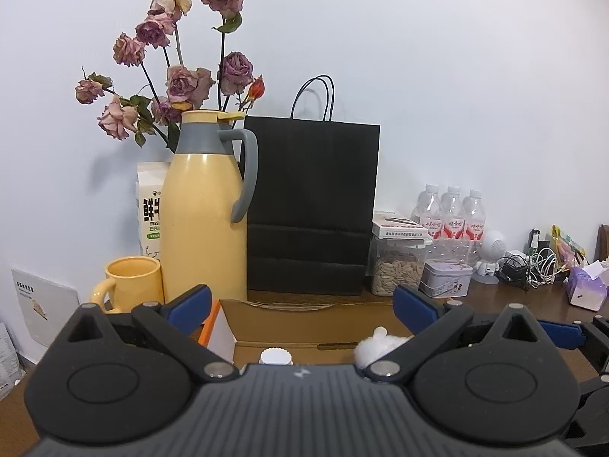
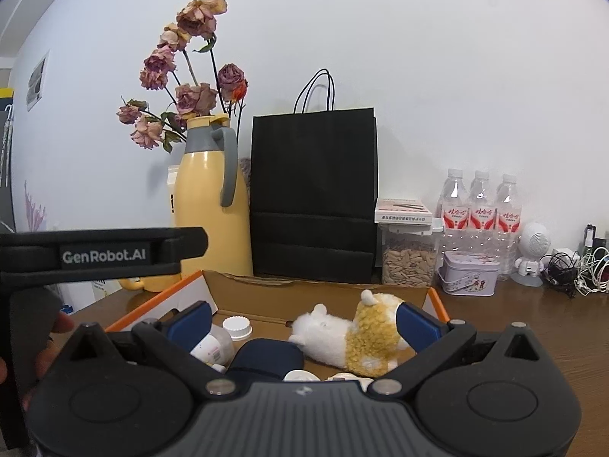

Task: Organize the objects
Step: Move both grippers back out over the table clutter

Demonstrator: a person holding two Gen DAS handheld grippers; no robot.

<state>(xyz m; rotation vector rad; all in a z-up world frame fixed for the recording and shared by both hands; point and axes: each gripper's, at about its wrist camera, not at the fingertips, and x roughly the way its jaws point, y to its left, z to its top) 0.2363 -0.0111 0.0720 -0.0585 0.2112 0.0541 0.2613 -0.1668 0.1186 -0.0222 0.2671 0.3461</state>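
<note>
An open cardboard box with orange-edged flaps sits on the brown table. Inside lie a white and yellow plush toy, a white bottle, a white ridged cap and a dark blue pouch. My right gripper hangs open over the box with nothing between its blue pads. My left gripper is open too, over the box's near left part, above a white cap and a bit of the plush toy. A hand holds the left gripper's black body.
Behind the box stand a yellow thermos jug, a yellow mug, a black paper bag and dried roses. To the right are a seed jar, a tin, water bottles, a white figurine, cables and a tissue box.
</note>
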